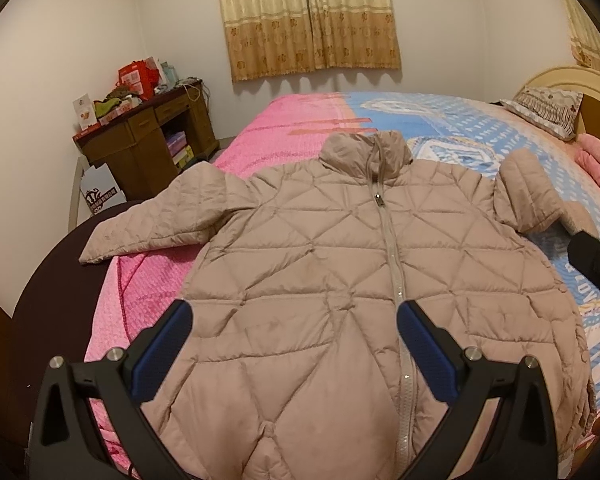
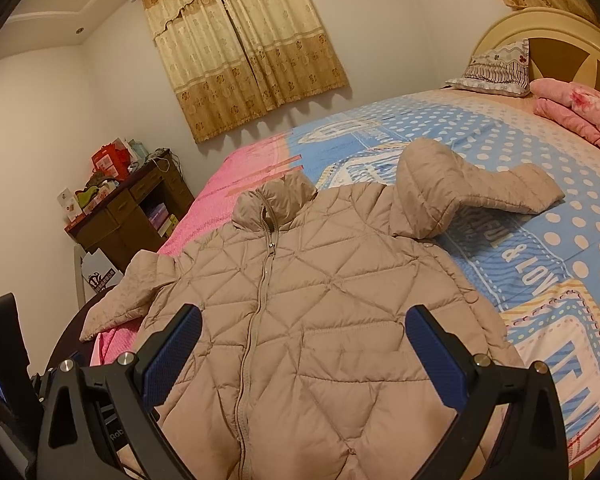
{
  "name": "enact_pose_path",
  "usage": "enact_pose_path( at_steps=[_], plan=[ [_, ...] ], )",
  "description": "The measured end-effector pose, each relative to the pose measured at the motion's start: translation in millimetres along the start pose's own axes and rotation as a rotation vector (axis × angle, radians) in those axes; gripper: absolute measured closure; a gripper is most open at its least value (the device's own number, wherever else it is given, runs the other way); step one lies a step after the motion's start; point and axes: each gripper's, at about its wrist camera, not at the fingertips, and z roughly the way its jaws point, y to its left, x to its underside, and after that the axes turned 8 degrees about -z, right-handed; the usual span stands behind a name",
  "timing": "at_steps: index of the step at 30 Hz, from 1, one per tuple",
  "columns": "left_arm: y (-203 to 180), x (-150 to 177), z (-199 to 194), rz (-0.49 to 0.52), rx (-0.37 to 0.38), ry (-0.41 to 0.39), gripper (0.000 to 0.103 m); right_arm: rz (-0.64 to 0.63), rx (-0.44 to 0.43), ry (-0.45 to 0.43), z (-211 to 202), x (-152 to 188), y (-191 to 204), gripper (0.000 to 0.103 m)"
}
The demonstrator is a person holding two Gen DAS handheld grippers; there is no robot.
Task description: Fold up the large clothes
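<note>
A beige quilted puffer jacket [image 1: 320,264] lies face up and zipped on the bed, collar away from me; it also shows in the right wrist view [image 2: 320,320]. Its left sleeve [image 1: 152,216] stretches out over the bed's left edge. Its right sleeve [image 2: 472,192] lies bent on the blue part of the cover. My left gripper [image 1: 294,320] is open and empty above the jacket's lower left half. My right gripper [image 2: 304,328] is open and empty above the lower right half. Part of the right gripper shows in the left wrist view [image 1: 596,264].
The bed has a pink and blue cover [image 2: 540,240], a pillow [image 2: 496,68] and a folded pink blanket [image 2: 580,112] by the headboard. A wooden desk [image 1: 148,140] with boxes stands left of the bed. Curtains [image 1: 308,16] hang on the far wall.
</note>
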Motion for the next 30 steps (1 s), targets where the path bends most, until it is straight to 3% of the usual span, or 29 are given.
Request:
enact_pose_path(
  at_steps=[30],
  plan=[
    [1.0, 8.2, 4.6, -0.015, 0.008, 0.019, 0.000, -0.011, -0.017, 0.021, 4.3, 3.2, 6.4, 0.001]
  ],
)
